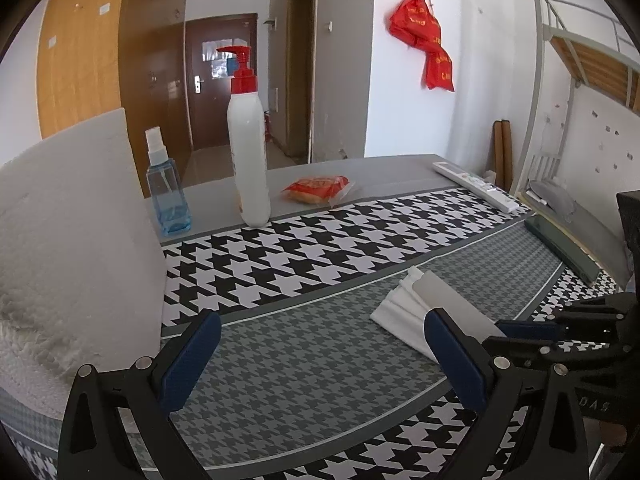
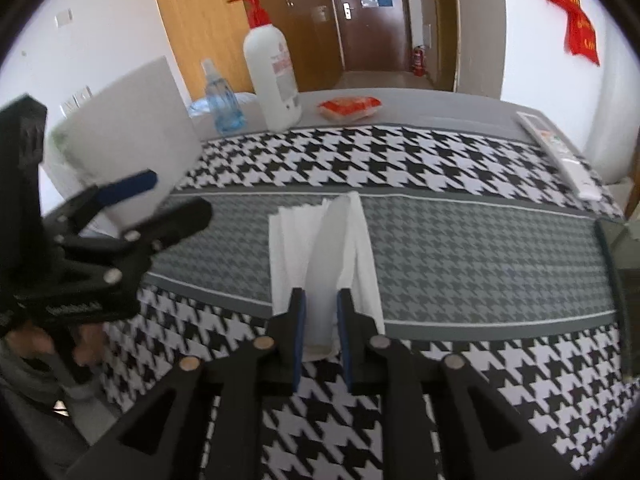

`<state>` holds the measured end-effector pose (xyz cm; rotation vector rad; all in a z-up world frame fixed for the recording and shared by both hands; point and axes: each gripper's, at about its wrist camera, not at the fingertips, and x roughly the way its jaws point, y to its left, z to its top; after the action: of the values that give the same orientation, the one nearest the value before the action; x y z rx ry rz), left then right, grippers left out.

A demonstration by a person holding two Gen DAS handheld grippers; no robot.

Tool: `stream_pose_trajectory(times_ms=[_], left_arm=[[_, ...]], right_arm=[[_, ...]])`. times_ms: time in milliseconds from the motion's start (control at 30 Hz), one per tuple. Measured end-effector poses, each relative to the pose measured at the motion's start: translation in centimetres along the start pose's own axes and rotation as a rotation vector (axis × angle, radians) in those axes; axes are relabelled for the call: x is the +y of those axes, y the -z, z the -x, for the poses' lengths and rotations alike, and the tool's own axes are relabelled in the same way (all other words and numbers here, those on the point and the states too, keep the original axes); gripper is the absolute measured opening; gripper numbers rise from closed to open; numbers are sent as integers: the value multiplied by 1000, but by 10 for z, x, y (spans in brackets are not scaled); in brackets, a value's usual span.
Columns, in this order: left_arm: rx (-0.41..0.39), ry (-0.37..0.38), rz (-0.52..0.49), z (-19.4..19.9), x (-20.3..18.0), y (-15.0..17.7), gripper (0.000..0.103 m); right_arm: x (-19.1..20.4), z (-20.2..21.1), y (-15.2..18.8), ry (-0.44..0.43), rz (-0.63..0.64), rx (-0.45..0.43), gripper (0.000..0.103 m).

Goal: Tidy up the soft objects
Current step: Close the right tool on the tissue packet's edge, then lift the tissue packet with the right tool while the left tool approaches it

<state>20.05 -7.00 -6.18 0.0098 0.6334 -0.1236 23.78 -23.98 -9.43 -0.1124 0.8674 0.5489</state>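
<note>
A white folded tissue (image 2: 320,248) lies on the grey band of the houndstooth tablecloth (image 2: 460,252). My right gripper (image 2: 321,300) is shut on the near edge of a lifted fold of this tissue. The tissue also shows in the left wrist view (image 1: 416,304), with the right gripper (image 1: 532,330) at its right side. My left gripper (image 1: 320,344) is open and empty above the cloth, left of the tissue. It also shows at the left of the right wrist view (image 2: 176,196). A white fluffy foam block (image 1: 76,240) stands at the left.
A white pump bottle (image 1: 248,148), a blue spray bottle (image 1: 166,196) and a red snack packet (image 1: 318,188) stand at the table's far edge. A white remote (image 1: 478,186) and a dark phone (image 1: 560,248) lie at the right.
</note>
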Motion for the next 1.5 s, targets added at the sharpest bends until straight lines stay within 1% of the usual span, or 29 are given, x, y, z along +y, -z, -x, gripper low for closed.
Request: stream_pose_trajectory(times_ms=[67,167,233,467,767,800,833,900,933,1033,1167,1200,1267,1400,1467,1500], left_arm=[[-1,-1,1,0,0,0,102],[-2,-2,1,1,0,0,102],[-2,-1,-1,1,0,0,102],[-1,-1,-3,1,1,0,102],[9,15,-14,-1,-3,0,102],[6,15,-16,0,-4,1,102],[4,15,-20,0,-4,0,102],[4,15,-23,0,-6,1,102],[4,16,-24,-1,-6,0,102],[10,24,-23,-1,-6,0,102],[14,41,-38,-1,-9,1,102],[12,52,-40,-1,-11,1,102],[2,88,-43,2,-13,1,102],[12,228,-99,5,-25,3,102],[9,257,-131,5,-31,5,102],[22,269,-150,3,-35,6,102]], right_arm=[[1,5,-1,28,7,-32,29],[3,14,-3,39,17,-74,29],[4,15,-5,33,27,-81,29],[1,-11,-10,65,32,1,28],[1,-29,-14,39,50,35,28],[1,-28,-15,37,44,32,17],[0,-26,-15,30,37,23,13],[-2,-19,-16,0,22,9,12],[-2,-17,-16,-9,21,6,12],[-4,-4,-15,-73,-2,-12,12],[-10,15,-15,-148,-39,-59,12],[-12,20,-15,-169,-52,-68,12],[-12,25,-15,-184,-58,-82,12],[-15,28,-11,-211,-83,-87,12],[-17,27,-10,-222,-95,-85,12],[-18,27,-9,-226,-100,-85,12]])
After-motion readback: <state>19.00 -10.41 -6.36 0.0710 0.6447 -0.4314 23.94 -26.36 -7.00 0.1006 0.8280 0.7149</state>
